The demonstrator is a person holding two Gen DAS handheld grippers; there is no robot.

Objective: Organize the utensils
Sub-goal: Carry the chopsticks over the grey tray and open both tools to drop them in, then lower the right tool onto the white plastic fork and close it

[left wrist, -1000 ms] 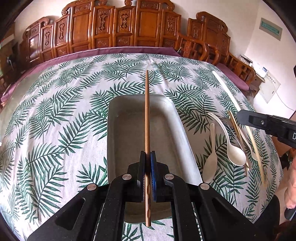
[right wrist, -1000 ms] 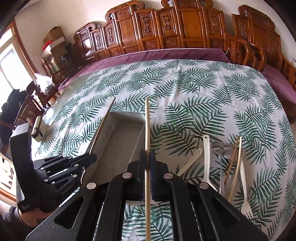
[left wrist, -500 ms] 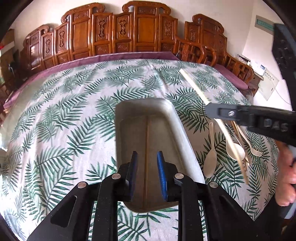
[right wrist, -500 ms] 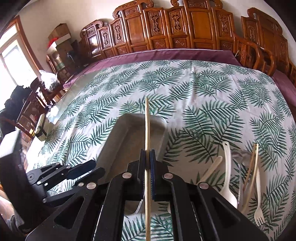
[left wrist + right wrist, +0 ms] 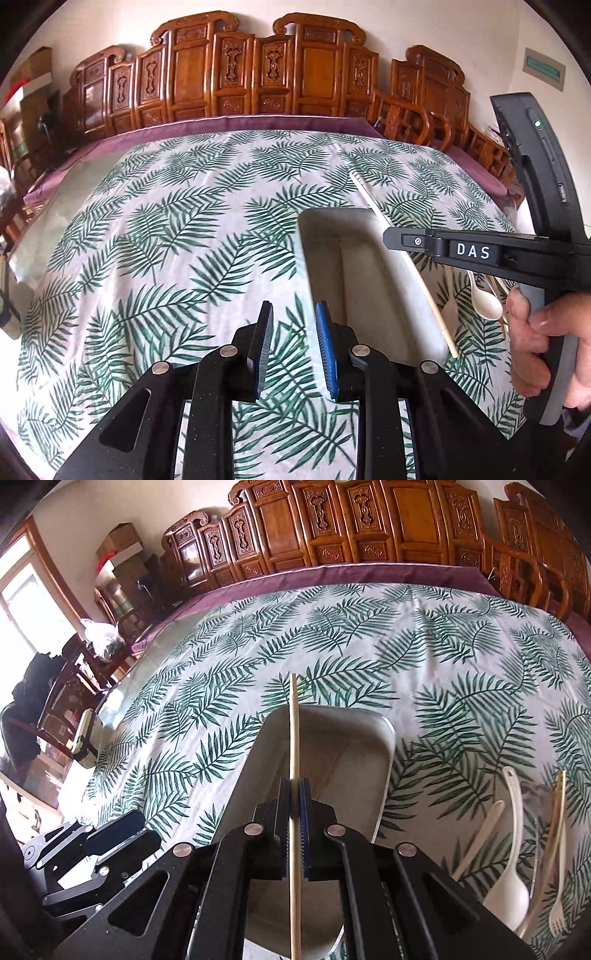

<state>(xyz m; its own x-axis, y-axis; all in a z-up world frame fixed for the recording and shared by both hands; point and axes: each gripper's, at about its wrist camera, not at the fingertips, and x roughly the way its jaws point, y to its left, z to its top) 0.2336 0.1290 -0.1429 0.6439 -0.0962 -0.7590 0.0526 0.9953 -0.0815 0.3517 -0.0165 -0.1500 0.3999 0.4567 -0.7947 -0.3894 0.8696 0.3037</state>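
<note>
A grey metal tray (image 5: 373,280) sits on the palm-leaf tablecloth; in the right wrist view the tray (image 5: 351,738) lies just ahead. My right gripper (image 5: 294,801) is shut on a pale wooden chopstick (image 5: 294,738) and holds it lengthwise over the tray; the chopstick (image 5: 402,254) and right gripper (image 5: 397,240) also show in the left wrist view. A brown chopstick (image 5: 334,768) lies faintly inside the tray. My left gripper (image 5: 293,332) is open and empty, over the cloth left of the tray's near end.
Loose utensils lie right of the tray: white spoons (image 5: 508,878), a pale chopstick (image 5: 550,845), a small fork (image 5: 557,915). A white spoon (image 5: 487,302) shows behind the right gripper. Carved wooden chairs (image 5: 258,81) line the table's far edge.
My left gripper opened, left the brown chopstick in the tray, and drew back to the left. My right gripper moved left with the pale chopstick, now over the tray.
</note>
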